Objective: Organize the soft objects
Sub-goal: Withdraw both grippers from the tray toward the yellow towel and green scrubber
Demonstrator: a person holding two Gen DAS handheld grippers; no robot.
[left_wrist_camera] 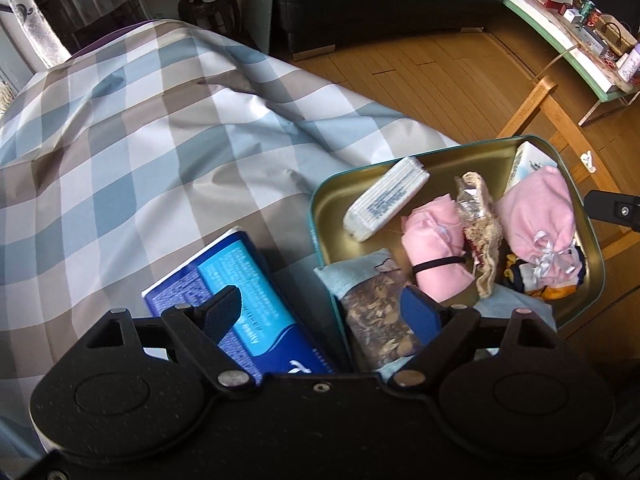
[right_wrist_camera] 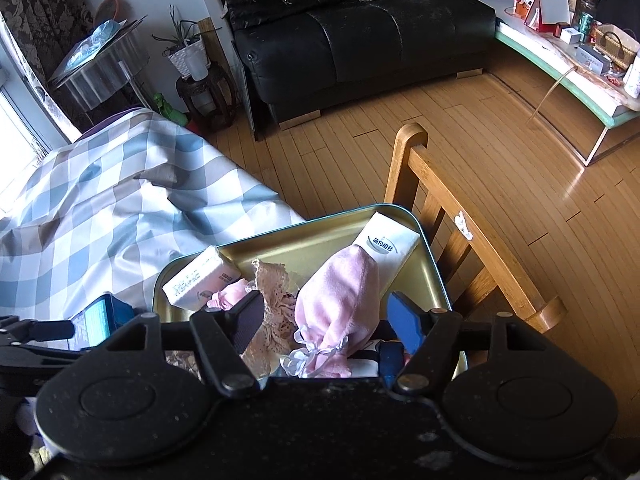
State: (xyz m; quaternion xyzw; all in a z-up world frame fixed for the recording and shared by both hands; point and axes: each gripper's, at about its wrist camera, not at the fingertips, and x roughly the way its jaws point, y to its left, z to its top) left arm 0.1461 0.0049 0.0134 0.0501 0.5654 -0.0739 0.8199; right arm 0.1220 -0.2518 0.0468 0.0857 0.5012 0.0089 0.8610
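Observation:
A green tin with a gold inside (left_wrist_camera: 452,152) (right_wrist_camera: 280,236) sits on the checked cloth. In it lie a white tissue pack (left_wrist_camera: 384,200), a rolled pink cloth (left_wrist_camera: 436,248), a lace sachet (left_wrist_camera: 480,232) and a pink drawstring pouch (left_wrist_camera: 536,212) (right_wrist_camera: 344,292). My left gripper (left_wrist_camera: 322,312) is open and straddles the tin's near-left rim. A dried-flower sachet (left_wrist_camera: 380,320) lies by its right finger and a blue tissue pack (left_wrist_camera: 248,280) under its left. My right gripper (right_wrist_camera: 327,322) stands open over the tin with the pink pouch and lace between its fingers. A gap shows beside the right pad.
The checked cloth (left_wrist_camera: 140,140) covers the table to the left and behind. A wooden chair back (right_wrist_camera: 440,192) stands just right of the tin. Beyond it are wood floor, a black sofa (right_wrist_camera: 360,40) and a low table with boxes (right_wrist_camera: 580,60).

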